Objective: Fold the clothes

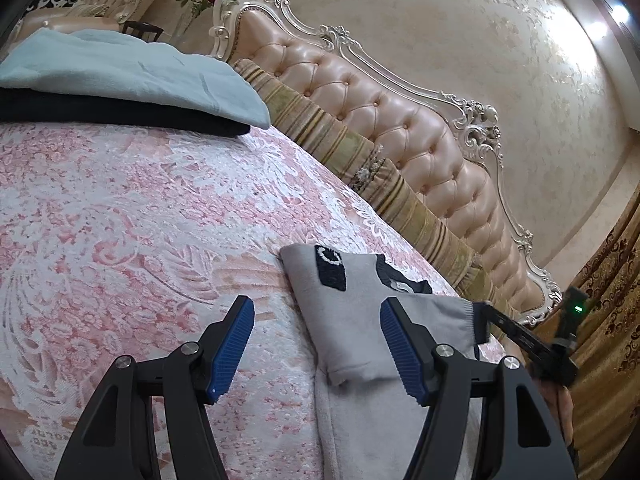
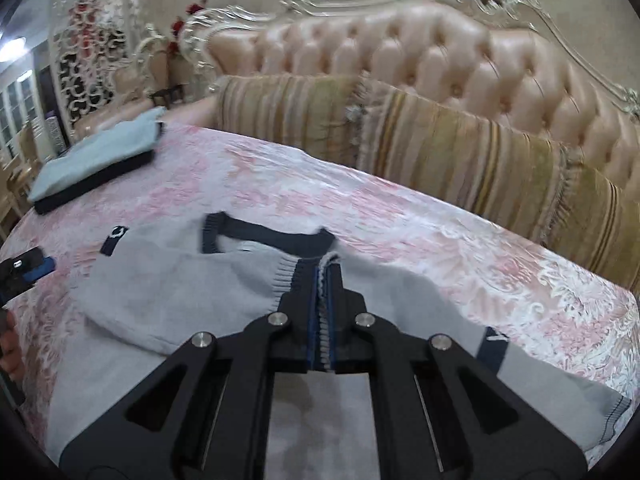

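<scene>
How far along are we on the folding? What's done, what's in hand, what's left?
Done: two folded clothes, a light blue one on a dark one, sit stacked at the far side of the bed. In hand: the right gripper is shut on the ribbed edge of the grey sweater, partly folded over; the left gripper hangs open over its other side. Left: finishing this sweater's folds and stacking it.

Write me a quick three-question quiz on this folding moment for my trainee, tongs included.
1. True or false: the right tongs are shut on the grey sweater.
2. The left tongs are: A) open, holding nothing B) shut on a sleeve C) out of view.
3. Fill in: on the bedspread, the light blue folded garment lies on top of a ____ one.

Key: 1 true; 2 A; 3 dark.
</scene>
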Demonstrator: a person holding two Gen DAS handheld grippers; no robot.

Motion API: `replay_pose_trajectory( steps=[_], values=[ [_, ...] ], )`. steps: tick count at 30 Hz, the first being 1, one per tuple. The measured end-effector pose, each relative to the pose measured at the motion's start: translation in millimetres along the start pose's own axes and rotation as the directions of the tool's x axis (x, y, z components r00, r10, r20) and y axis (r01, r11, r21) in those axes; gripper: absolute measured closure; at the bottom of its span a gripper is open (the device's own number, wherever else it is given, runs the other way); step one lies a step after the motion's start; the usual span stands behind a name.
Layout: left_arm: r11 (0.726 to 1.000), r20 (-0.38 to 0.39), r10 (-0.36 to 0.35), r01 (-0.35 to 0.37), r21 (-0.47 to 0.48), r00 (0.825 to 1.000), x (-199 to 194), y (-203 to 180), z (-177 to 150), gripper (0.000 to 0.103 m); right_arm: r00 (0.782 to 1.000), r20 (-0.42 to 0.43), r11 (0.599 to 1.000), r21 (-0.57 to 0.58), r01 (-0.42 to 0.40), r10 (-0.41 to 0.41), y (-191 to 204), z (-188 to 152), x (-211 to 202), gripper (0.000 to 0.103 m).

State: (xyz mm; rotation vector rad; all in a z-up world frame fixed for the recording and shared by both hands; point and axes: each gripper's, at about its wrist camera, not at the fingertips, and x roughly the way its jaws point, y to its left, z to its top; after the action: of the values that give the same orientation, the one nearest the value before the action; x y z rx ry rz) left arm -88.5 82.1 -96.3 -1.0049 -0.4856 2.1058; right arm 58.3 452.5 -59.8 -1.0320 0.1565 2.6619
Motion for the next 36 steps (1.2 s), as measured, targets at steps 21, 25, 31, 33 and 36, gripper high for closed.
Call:
replay_pose_trajectory(
  steps=[21, 25, 31, 33, 36],
  values=[
    [0.979, -0.091, 0.049, -0.03, 0.201, 0.995, 24.1, -45.2, -15.5, 0.046, 0.992, -0.129, 0.997, 0.071, 0.021, -0.012, -31.5, -31.9, 51.0, 0.09],
    [0.966, -0.115, 0.102, -0.071, 0.248, 0.988, 33.6, -60.1, -14.4, 0.047, 0.993, -0.112, 0.992, 0.112, 0.05, -0.038, -45.3, -25.4, 29.1, 0.048],
    [0.955, -0.143, 0.151, -0.107, 0.277, 0.978, 59.5, -71.9, -13.4, 0.087, 0.993, -0.053, 0.985, 0.129, 0.115, -0.109, -58.9, -16.9, -8.6, 0.045],
    [0.953, -0.147, 0.156, -0.11, 0.283, 0.977, 67.4, -75.7, -13.9, 0.091, 0.998, -0.064, 0.997, 0.074, 0.024, -0.02, -37.8, -17.3, -2.2, 0.047],
    [0.952, -0.158, 0.161, -0.11, 0.287, 0.974, 78.6, -79.0, -15.3, 0.091, 0.994, -0.106, 0.999, 0.021, -0.037, 0.039, -8.6, -24.0, 15.5, 0.047]
  ],
)
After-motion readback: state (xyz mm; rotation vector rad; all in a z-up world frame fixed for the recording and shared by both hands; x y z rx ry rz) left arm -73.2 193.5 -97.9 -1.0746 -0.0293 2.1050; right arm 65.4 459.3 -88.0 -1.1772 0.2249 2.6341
